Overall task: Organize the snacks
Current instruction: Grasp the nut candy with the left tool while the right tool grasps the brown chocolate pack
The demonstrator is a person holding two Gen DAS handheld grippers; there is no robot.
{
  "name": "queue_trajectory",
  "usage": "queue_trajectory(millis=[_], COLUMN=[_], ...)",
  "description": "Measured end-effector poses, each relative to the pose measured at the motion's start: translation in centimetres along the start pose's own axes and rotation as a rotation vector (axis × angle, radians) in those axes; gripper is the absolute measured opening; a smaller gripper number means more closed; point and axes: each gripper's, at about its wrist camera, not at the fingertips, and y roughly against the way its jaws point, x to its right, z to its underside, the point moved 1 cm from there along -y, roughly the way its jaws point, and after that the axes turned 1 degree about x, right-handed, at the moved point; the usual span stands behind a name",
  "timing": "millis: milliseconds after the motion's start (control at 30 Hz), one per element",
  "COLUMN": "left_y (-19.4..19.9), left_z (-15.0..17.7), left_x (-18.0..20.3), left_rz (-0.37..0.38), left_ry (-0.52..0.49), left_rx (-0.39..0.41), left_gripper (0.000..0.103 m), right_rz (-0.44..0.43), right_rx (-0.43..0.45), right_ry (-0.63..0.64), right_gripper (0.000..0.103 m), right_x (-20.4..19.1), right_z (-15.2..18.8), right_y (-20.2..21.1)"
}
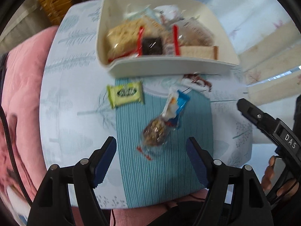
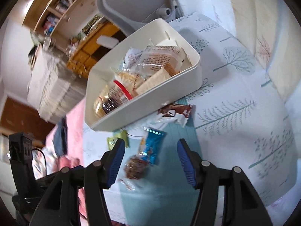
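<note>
A white bin [image 1: 169,68] full of wrapped snacks stands at the far side of a teal striped mat [image 1: 160,179]. On the mat lie a round nut snack in clear wrap [image 1: 155,131], a blue packet [image 1: 176,107], a yellow-green packet [image 1: 125,94] and a brown-and-white packet [image 1: 196,81] against the bin. My left gripper [image 1: 150,143] hangs open just above the nut snack, touching nothing. My right gripper [image 2: 150,146] is open too, with the blue packet [image 2: 152,146] and the nut snack [image 2: 135,166] below it between its blue pads, apart from both.
A tree-patterned cloth [image 2: 235,98] covers the table. Pink fabric [image 1: 24,94] lies off its left edge. A grey chair [image 2: 131,1] stands behind the bin [image 2: 150,113]. A hand [image 1: 270,173] on the other handle shows at the right.
</note>
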Motion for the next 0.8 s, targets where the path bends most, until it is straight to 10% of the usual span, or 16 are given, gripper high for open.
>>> queue_trajectory(millis=[800], left_y=[-7.3], left_z=[3.6], left_x=[-1.9], left_rz=[0.028], left_ry=[0.704], left_rx=[-0.058], left_gripper=[0.087], right_rz=[0.035], right_rx=[-0.014], right_ry=[0.748], right_gripper=[0.058], right_x=[0.8], right_z=[-1.6], right_y=[-5.7])
